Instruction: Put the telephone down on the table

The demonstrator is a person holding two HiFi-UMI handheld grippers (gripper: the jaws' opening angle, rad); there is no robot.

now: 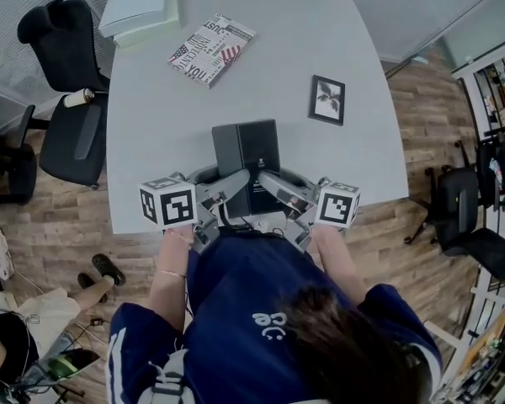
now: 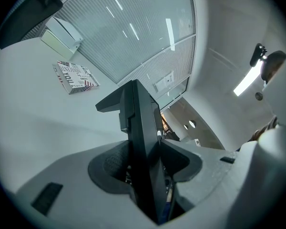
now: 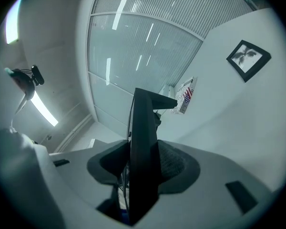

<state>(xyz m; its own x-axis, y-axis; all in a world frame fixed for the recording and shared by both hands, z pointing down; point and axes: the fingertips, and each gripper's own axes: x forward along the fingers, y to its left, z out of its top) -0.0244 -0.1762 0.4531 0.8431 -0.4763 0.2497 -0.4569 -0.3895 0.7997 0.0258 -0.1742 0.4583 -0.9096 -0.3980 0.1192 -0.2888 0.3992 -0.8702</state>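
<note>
Telephone (image 1: pixel 247 162) is gripped from both sides, the jaws of the left gripper (image 1: pixel 229 188) closed on its left edge and those of the right gripper (image 1: pixel 269 185) on its right edge, each spread only by the black body's thickness. It is held straight ahead of both, over the near edge of the tabletop (image 1: pixel 345 49), its long axis running away from the person. Neither hand is nearer, so an even lowering by both is judged to be needed.

Bright, even light fills every view; a ceiling strip (image 2: pixel 247 81) glares in each fisheye gripper view, edges bend and darken, and the close phone (image 2: pixel 144 147) looks perhaps slightly soft.
</note>
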